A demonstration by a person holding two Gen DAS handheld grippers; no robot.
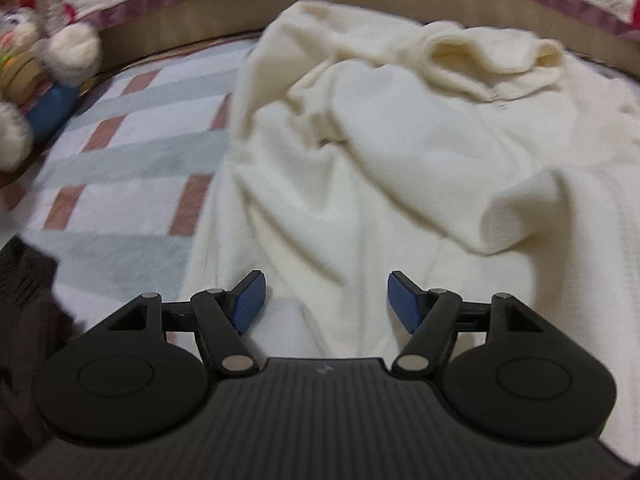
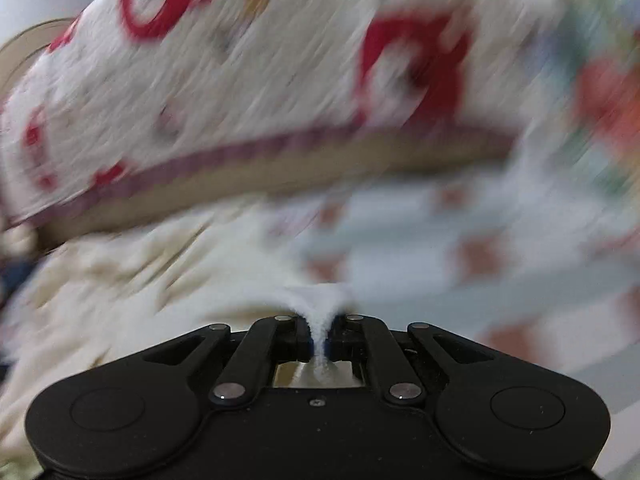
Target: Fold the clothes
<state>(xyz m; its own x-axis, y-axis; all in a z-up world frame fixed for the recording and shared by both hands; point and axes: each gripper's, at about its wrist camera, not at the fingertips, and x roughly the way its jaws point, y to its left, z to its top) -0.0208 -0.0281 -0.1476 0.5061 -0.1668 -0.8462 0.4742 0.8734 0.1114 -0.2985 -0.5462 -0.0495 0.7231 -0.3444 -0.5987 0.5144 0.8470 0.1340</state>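
Cream fleece garment (image 1: 400,152) lies rumpled on a bed cover (image 1: 132,152) checked in grey and brown, filling the left-wrist view from 12 to 4 o'clock. Left hand-held gripper (image 1: 326,300) hovers above its near edge, blue pads (image 1: 250,300) spread apart, holding nothing. Right hand-held gripper (image 2: 319,340) is clamped tight, pinching a fold of the cream cloth.

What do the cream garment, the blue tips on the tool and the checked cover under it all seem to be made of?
Cream garment: soft fleece or brushed knit, going by its matte, fuzzy nap and thick rounded folds. Blue pads: probably rubber or textured plastic, since fine ribbing shows. Checked bed cover: plush-looking fabric with a slightly fuzzy surface, though blur leaves the fibre open.
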